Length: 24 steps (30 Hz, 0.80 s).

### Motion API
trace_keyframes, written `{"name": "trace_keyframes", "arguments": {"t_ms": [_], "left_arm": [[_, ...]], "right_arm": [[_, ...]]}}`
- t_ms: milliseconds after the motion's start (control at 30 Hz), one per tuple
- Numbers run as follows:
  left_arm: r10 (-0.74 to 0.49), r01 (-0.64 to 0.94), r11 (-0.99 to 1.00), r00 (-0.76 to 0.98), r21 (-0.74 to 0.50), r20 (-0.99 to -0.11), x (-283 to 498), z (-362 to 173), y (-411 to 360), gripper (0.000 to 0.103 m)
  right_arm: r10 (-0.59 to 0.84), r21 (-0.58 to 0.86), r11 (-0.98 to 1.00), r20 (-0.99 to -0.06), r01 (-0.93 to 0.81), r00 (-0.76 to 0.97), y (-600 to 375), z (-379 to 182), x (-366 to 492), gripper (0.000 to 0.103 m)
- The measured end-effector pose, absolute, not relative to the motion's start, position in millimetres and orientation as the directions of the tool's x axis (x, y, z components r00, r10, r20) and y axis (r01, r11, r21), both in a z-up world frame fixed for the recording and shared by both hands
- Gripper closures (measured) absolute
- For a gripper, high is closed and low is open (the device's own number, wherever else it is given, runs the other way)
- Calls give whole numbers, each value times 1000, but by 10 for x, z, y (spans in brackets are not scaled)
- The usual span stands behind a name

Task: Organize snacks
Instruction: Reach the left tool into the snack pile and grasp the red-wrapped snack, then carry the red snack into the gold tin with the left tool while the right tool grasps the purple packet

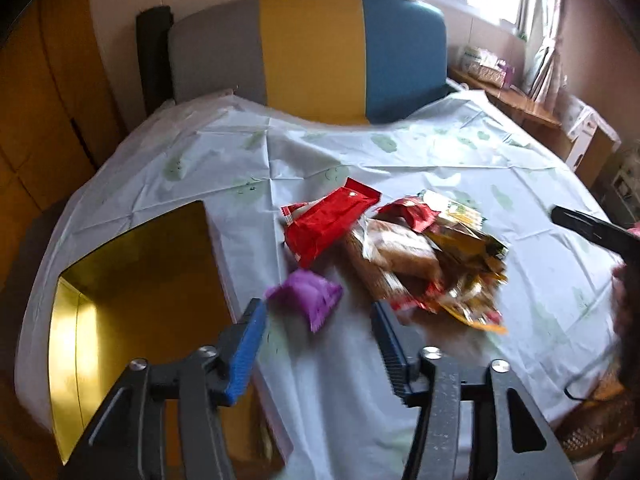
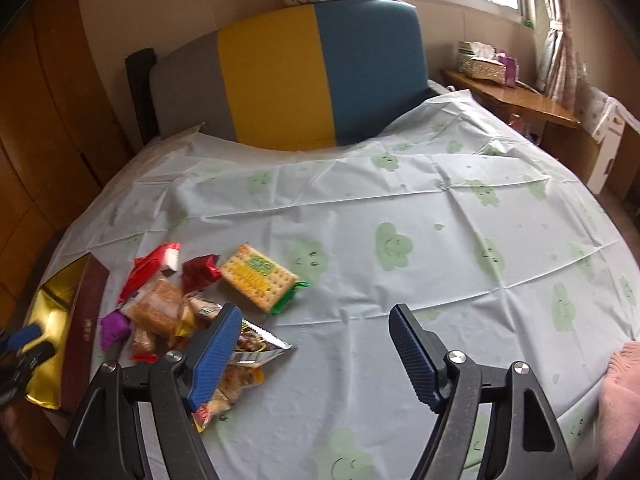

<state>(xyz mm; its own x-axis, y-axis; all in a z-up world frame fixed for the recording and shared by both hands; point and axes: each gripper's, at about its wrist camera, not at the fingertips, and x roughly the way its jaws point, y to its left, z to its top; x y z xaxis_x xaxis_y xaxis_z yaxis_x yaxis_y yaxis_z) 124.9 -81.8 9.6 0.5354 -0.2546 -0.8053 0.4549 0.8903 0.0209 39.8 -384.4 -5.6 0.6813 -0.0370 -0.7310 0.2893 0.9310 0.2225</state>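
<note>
A pile of snack packets lies on the pale cloud-print cloth [image 1: 440,152]: a red packet [image 1: 328,220], a clear-wrapped brown cake [image 1: 400,256] and a cracker pack [image 2: 260,280]. A small purple packet [image 1: 306,294] sits apart at the pile's near left. My left gripper [image 1: 318,316] is open, and the purple packet lies just past its fingertips, close to the blue left pad. An open gold-lined box [image 1: 132,280] stands left of the pile. My right gripper [image 2: 316,316] is open over bare cloth, its left finger [image 2: 216,356] overlapping the pile's near edge.
A grey, yellow and blue headboard [image 2: 280,76] rises behind the cloth. A wooden side table [image 2: 520,100] with tissue boxes stands at the far right. A wicker basket [image 1: 600,420] sits at the near right edge. A pink sleeve [image 2: 620,392] shows at the right.
</note>
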Motion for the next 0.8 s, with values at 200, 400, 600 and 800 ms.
{"name": "trace_keyframes", "arguments": {"t_ms": [200,400,600,800], "left_arm": [[-175,457,884,522,100,-835,1738,-119,-1146,39],[-165,508,847,528,154,-833,2018,-272,-1588,19],[-114,515,831,528,211,-842,2337,-515,-1859,50],[-252,498,867,492,32,-833,2370,-411,-1612,89]], "right_arm": [[-15,242,930,-728,277,685,-3831,-45,424,25],[-1,249,932,-725,264,688,-3827,-36,442,25],[23,260,934,-726,243,688,-3798,-41,453,25],[9,233,947,-710,222,704,-3738,-3,442,25]]}}
